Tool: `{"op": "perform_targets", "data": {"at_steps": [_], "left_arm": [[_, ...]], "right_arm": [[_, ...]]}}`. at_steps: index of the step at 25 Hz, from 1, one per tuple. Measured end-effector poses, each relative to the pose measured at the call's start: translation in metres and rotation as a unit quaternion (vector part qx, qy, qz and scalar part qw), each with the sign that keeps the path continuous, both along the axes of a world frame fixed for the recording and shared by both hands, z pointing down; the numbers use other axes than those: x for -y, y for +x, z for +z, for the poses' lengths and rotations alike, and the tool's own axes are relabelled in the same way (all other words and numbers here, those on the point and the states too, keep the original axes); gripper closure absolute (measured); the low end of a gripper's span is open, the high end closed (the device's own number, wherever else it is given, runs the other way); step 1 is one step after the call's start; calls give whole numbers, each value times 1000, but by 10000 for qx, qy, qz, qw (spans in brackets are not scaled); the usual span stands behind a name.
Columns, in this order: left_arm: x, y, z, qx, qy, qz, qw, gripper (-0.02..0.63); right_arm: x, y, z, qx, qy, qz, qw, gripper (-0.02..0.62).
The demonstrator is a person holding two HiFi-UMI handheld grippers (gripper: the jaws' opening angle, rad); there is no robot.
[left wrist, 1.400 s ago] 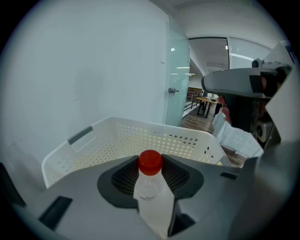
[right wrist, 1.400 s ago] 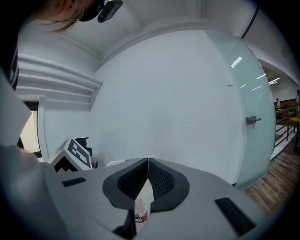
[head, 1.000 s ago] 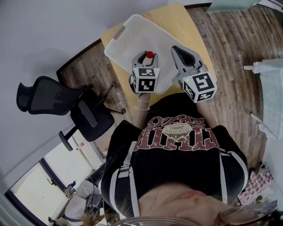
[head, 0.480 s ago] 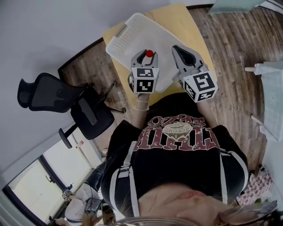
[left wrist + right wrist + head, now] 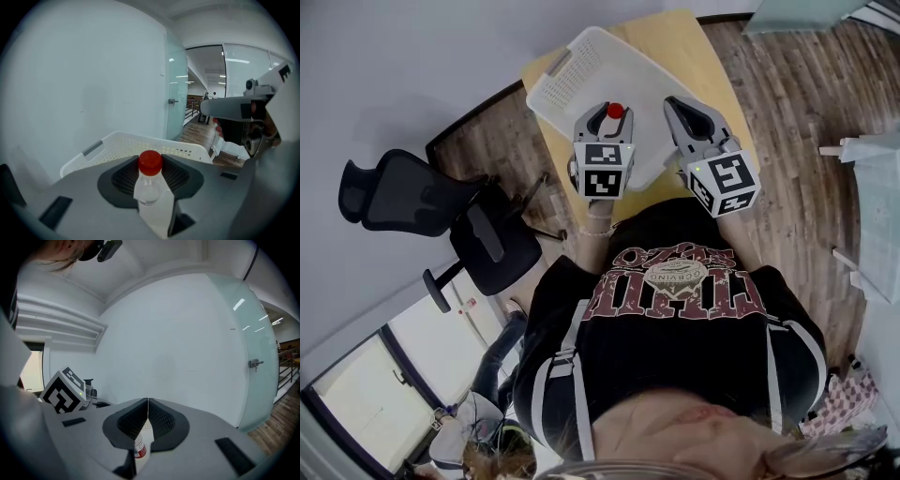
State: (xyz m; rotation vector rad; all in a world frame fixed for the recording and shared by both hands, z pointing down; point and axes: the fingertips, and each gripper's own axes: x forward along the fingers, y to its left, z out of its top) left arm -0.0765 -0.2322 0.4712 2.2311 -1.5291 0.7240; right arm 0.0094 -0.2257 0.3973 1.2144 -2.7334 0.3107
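Observation:
My left gripper (image 5: 609, 114) (image 5: 150, 174) is shut on a clear plastic bottle (image 5: 149, 187) with a red cap (image 5: 615, 110) and holds it upright above the near part of a white perforated basket (image 5: 572, 70) (image 5: 117, 140). The basket stands on a yellow table (image 5: 680, 37). My right gripper (image 5: 680, 108) (image 5: 148, 416) hovers beside it over the basket's right edge, its jaws pressed together. Through the slot under its pads a white bottle with a red label (image 5: 139, 449) shows behind the jaws. The left gripper's marker cube (image 5: 61, 397) appears at the left of the right gripper view.
A black office chair (image 5: 412, 206) stands on the wood floor left of the table. A white wall and a glass partition (image 5: 177, 79) lie beyond the basket. The person's torso in a black shirt (image 5: 675, 309) fills the near side.
The left gripper has lifted a little with the bottle and shifted slightly left; the basket sits lower in its view. The right gripper has hardly moved.

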Motion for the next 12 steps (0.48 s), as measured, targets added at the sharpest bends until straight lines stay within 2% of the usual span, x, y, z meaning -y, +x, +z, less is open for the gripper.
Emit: {"op": "perform_targets", "data": {"at_steps": [12], "left_arm": [[-9,-5,-30,-78,242,-3,9997,411]], "right_arm": [[-10,0,-7,30,72,-5,10000,577]]}}
